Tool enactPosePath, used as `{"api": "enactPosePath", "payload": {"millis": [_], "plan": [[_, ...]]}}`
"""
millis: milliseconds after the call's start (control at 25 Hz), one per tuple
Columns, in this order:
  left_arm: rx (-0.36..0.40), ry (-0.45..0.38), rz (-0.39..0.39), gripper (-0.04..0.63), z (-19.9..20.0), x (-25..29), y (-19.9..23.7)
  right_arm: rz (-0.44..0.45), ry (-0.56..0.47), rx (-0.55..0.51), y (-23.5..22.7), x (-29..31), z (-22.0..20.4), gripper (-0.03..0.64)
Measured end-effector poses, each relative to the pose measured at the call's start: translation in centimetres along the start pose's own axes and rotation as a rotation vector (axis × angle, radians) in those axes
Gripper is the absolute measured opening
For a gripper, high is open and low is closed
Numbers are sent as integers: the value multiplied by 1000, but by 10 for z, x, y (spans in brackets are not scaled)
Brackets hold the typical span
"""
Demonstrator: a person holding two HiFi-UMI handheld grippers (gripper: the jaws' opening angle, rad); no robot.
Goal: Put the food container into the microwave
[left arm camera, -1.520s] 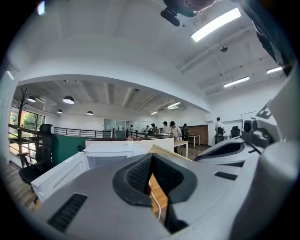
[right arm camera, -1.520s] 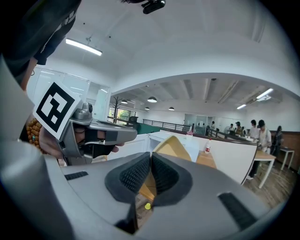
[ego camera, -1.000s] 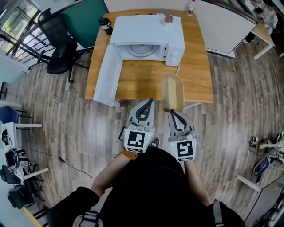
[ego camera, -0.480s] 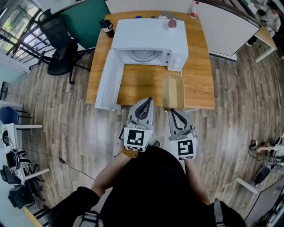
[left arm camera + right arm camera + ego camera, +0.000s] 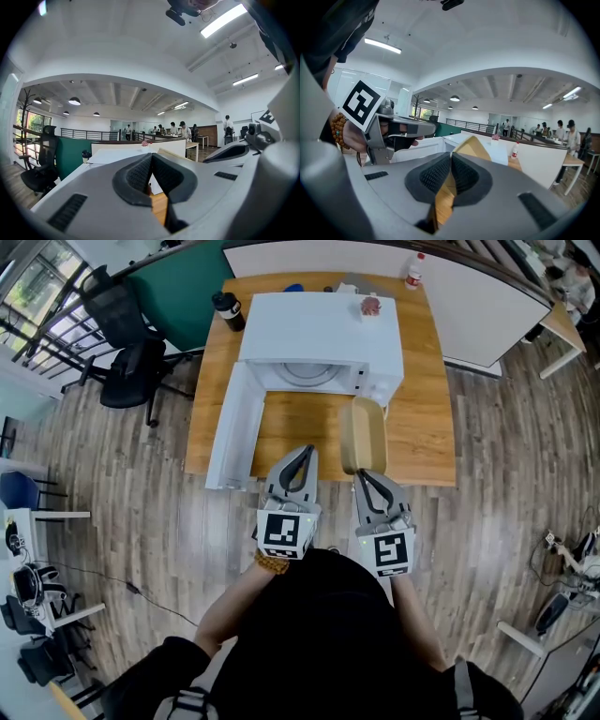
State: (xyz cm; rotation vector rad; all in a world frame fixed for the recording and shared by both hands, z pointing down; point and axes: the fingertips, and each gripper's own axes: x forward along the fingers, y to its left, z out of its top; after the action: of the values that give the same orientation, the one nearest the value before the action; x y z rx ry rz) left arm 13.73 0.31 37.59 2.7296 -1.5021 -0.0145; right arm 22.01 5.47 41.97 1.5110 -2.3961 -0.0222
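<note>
Left claw point(image 5: 302, 454) is showing its jaws pressed together, nothing between them. Right claw point(image 5: 362, 474) is pinching the near rim of the tan food container point(image 5: 364, 432), holding it over the table's point(image 5: 422, 418) near edge, just short of the open white microwave point(image 5: 319, 329).

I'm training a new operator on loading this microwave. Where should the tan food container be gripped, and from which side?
By the rim of its near short end, coming from the person's side, as the right hand-held gripper holds it. The food container is oblong, so its far end then points toward the open microwave.
</note>
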Motion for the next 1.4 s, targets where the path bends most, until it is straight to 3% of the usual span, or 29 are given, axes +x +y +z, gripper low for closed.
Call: {"api": "enactPosePath", "payload": {"millis": [760, 1000, 1280, 1400], "plan": [[-61, -28, 130, 20, 3, 30, 118, 14, 36, -85, -7, 92, 36, 21], [-93, -34, 135, 20, -4, 52, 133, 13, 55, -112, -15, 110, 37, 21], [-105, -31, 174, 20, -13, 53, 171, 37, 57, -147, -2, 140, 47, 21], [-72, -43, 173, 20, -11, 51, 185, 35, 62, -166, 6, 152, 52, 21]]}}
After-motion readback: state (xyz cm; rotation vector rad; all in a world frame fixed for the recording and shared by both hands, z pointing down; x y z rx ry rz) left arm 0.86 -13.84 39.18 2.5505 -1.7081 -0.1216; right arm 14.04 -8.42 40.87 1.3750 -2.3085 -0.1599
